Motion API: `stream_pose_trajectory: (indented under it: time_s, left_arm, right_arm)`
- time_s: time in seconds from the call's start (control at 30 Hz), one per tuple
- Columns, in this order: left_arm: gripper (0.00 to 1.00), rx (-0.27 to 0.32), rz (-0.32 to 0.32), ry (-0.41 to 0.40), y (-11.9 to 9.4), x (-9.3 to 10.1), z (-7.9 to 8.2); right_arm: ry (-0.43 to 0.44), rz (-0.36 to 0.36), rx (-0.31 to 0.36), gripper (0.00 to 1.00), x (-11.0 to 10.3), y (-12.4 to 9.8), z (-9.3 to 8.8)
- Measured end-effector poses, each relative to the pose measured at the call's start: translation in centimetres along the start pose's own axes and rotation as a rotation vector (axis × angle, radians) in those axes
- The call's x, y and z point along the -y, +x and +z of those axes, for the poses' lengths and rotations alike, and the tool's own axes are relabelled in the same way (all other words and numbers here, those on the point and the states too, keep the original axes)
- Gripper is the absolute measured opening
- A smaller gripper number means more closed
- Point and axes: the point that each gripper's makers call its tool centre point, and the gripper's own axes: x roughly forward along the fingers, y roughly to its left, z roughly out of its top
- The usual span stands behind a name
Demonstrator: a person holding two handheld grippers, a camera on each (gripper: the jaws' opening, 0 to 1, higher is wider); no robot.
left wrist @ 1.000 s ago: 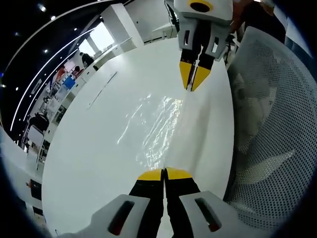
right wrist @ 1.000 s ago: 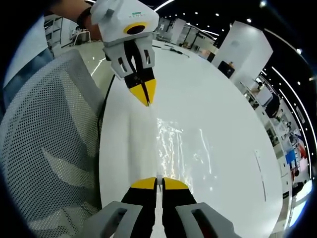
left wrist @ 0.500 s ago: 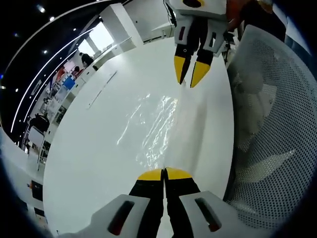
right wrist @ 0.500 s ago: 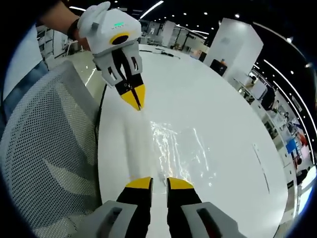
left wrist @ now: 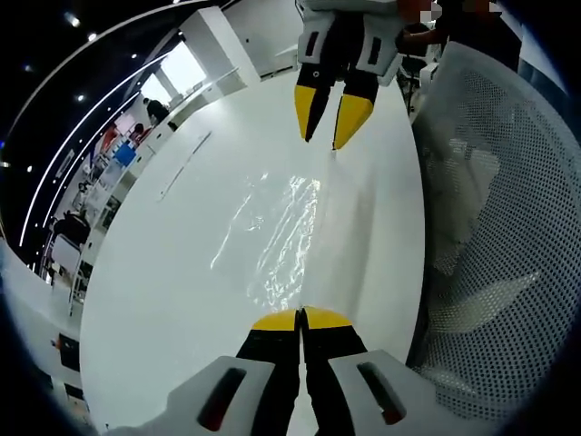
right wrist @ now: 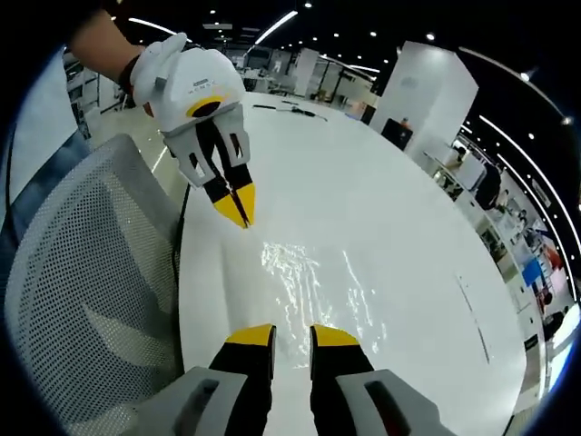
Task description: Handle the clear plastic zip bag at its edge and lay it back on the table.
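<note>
Left gripper view shows the left tool (left wrist: 300, 320) with jaws pressed together on the near edge of the clear zip bag (left wrist: 277, 232), which lies flat on the white surface (left wrist: 163, 272). Across the bag, the right tool (left wrist: 325, 116) has jaws apart, holding nothing. A mesh chair (left wrist: 499, 245) stands beside the surface.

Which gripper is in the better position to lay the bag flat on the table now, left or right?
Left. The left gripper is shut on the clear zip bag at its edge, and the bag lies on the white table. The right gripper is open and holds nothing.
</note>
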Motion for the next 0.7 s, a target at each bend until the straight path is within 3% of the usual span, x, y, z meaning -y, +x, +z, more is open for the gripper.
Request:
stream_pose_trajectory:
  time_s: [0.3,0.7]
  left_arm:
    - [0.0,0.002,0.004,0.008,-0.1,-0.1,0.0]
    - [0.0,0.017,0.012,0.039,-0.5,0.0,1.2]
  right_arm:
    - [-0.04,0.002,-0.001,0.1,0.4,1.0,0.9]
    - [-0.063,0.028,-0.008,0.1,-0.2,2.1,1.0]
